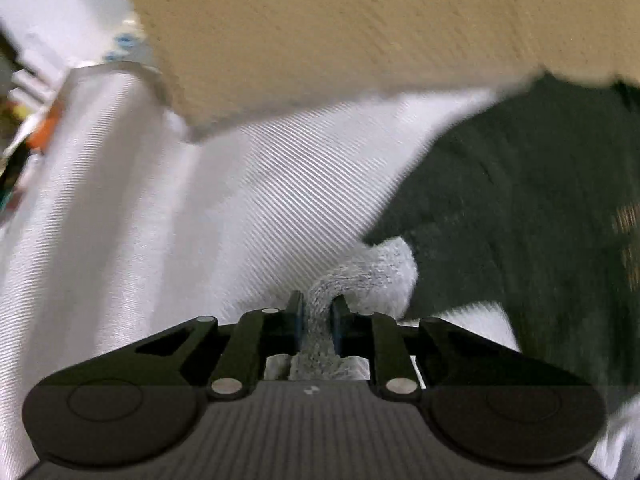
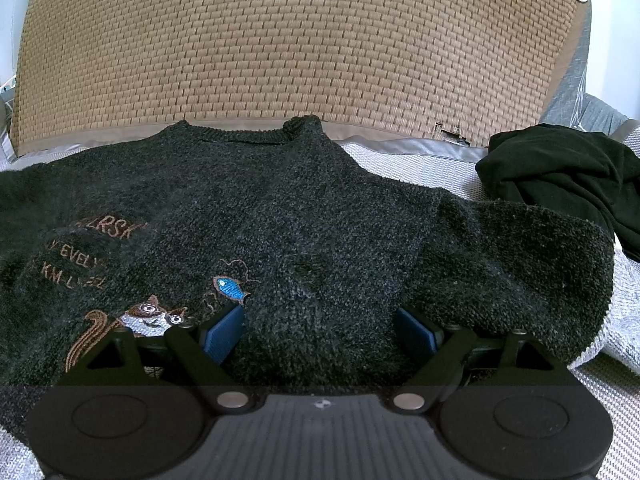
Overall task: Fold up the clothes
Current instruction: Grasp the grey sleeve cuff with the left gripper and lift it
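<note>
The dark sweater (image 2: 280,208) bears partly readable brown stitched lettering (image 2: 86,254): "…ERSK", "EVEL…", "KM-L…".

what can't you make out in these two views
- Left wrist view: motion blur smears the objects at the left edge; unidentifiable.
- Right wrist view: a sweater fold covers part of the lettering, and the right gripper hides the hem.
- Black garment: bunched, type unclear.
</note>
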A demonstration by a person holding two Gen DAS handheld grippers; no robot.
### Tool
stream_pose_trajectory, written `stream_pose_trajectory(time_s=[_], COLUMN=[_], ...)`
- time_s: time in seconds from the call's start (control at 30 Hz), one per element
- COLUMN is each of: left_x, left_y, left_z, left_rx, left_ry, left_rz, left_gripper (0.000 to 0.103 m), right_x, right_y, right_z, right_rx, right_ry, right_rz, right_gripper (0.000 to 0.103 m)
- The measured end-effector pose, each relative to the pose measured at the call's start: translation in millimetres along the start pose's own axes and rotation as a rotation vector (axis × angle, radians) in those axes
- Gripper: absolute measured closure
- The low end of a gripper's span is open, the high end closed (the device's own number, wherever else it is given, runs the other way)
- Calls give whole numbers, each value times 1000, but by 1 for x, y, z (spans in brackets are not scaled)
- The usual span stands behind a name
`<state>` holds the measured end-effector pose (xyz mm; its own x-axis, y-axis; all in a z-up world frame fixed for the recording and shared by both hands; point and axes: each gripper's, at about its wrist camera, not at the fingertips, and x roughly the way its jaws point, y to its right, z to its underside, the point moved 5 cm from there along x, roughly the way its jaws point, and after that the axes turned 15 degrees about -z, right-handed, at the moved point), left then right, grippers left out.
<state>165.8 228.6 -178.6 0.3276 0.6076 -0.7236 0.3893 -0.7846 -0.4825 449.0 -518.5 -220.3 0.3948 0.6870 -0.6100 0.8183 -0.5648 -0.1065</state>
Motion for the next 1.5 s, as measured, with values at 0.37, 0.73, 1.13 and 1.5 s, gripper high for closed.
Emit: stream_pose_trajectory(time_s=[0.37, 0.73, 1.13, 1.5], left_x=[17, 2, 18, 37], left_y=[-20, -61, -53, -31], left_z=[27, 92, 129, 117], left_rx=[-16, -45, 43, 16], left_ry=[-102, -94, -84, -58], left_rz=[60, 189, 134, 32], left_gripper=[46, 36, 23, 59], right_x=[0, 0, 0, 0], right_y=[-1, -1, -1, 0], right_z=[1, 0, 0, -1], right_rx=[1, 0, 1, 2], right_ry=[0, 0, 0, -1], right_rz=[1, 0, 0, 1], right_gripper=[17, 17, 17, 17])
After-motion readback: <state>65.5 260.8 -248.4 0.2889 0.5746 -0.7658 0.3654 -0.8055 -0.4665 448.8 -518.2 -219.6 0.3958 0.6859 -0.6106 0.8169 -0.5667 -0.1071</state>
